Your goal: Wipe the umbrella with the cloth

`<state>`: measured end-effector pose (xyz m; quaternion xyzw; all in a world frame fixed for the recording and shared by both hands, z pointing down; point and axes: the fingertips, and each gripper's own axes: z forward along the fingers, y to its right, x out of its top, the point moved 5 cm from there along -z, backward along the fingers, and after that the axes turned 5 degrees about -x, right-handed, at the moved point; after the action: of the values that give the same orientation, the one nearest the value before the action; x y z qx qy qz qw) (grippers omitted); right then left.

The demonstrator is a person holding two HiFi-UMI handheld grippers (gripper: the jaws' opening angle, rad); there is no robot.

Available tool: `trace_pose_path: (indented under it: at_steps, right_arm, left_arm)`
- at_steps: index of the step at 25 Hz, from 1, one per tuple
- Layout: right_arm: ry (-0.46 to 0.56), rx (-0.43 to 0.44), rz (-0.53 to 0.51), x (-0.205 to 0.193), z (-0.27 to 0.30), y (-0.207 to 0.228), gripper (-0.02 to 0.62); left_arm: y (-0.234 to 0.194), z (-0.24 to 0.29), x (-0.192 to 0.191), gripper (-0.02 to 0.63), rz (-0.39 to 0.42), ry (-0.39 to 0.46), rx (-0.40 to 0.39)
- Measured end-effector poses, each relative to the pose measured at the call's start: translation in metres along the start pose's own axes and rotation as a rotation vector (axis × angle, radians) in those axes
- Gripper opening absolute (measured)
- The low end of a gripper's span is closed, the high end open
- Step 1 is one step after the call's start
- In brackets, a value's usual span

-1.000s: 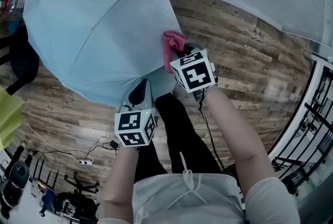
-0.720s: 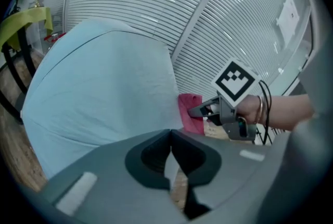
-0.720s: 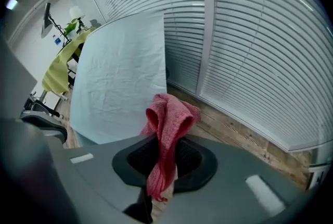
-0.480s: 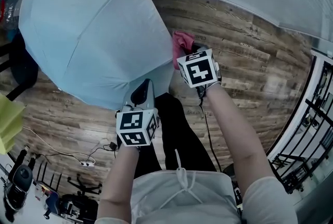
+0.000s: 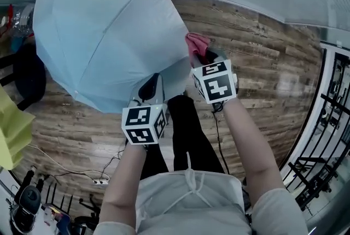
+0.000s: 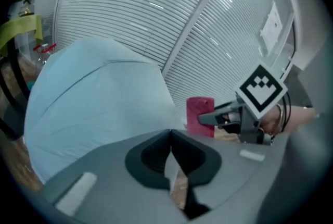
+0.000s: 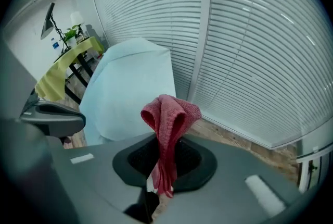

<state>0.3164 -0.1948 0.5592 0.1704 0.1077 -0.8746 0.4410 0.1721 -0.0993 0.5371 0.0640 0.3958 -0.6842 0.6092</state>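
My right gripper [image 7: 164,161] pinches the red cloth [image 7: 169,113] at the edge of the open blue umbrella [image 5: 109,31]. My left gripper [image 6: 170,158] clamps its rim. Most panels seemingly remain unwiped.

The umbrella [image 5: 109,37] is pale blue and fully open. Its panels spread wide at far left with the outer side facing up. A thin pale strip, seemingly its near edge, sits in the closed jaws of the left gripper [image 6: 170,158]. The cloth [image 7: 169,129] is red and bunched. It stands folded over from the right gripper [image 7: 165,163], whose jaws clamp it, just beside the canopy's right edge.
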Motion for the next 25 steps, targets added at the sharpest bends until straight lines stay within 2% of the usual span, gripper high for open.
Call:
trace_pose_path:
  at_steps: [4,9,15,19,25]
  right_arm:
    - [0.047,-0.003,0.082,0.009,-0.055,-0.058,0.06]
    - [0.143,0.016,0.104,0.045,-0.119,-0.147,0.06]
    - [0.333,-0.014,0.125,0.092,-0.221,-0.232,0.06]
    - [0.466,-0.059,0.089,0.111,-0.302,-0.278,0.06]
    - [0.689,-0.137,0.085,0.12,-0.419,-0.318,0.057]
  left_arm:
    - [-0.016,-0.066,0.024,0.008,0.085,0.024,-0.03]
    - [-0.051,-0.161,0.055,0.008,0.174,0.079,-0.022]
    - [-0.072,-0.295,0.112,0.008,0.347,0.26,-0.016]
    - [-0.069,-0.387,0.14,0.008,0.368,0.384,-0.03]
    - [-0.031,-0.503,0.168,0.008,0.408,0.608,-0.09]
